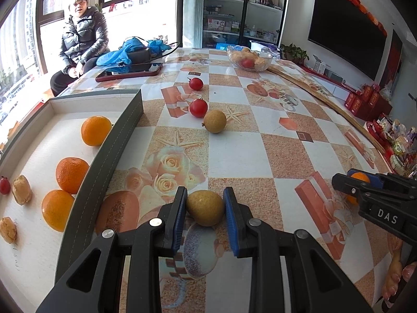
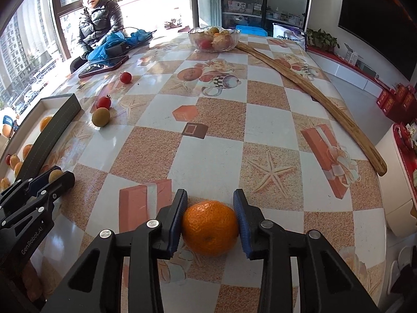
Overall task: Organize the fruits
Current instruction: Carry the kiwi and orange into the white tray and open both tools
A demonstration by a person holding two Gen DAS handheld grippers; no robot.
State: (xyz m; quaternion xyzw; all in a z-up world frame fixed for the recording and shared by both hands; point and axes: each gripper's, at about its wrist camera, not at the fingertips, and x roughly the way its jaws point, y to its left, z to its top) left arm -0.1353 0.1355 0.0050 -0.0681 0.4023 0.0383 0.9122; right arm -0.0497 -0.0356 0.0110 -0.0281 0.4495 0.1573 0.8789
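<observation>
Two hand-held grippers worked over one tabletop, each closed on a fruit

Left gripper: blue pads pressed on both sides of a small yellow-brown pear-shaped fruit, dull speckled skin, resting at table level just right of the tray wall

Right gripper: pads clamped against a mandarin, bright orange, pitted peel, navel facing the camera, low over the cloth near the table's front edge

Tray: shallow, dark grey wall, white floor, at the left of the table; held three oranges in a loose row, two pale tan lumpy pieces and one small red fruit at the far left

Loose on the cloth, mid-distance: round tan fruit just beside a red tomato-like fruit; a second red one farther back, apart from the pair

Table: glossy checked cloth in white and sandy orange, printed with roses, starfish and gift boxes; long wooden stick lying along the right edge

Far end: glass bowl of mixed fruit, phone in a red case, blue cloth bundle

Room: person in a dark puffer jacket seated by sunlit windows; glass-fronted shelving behind; large dark screen on the right wall
</observation>
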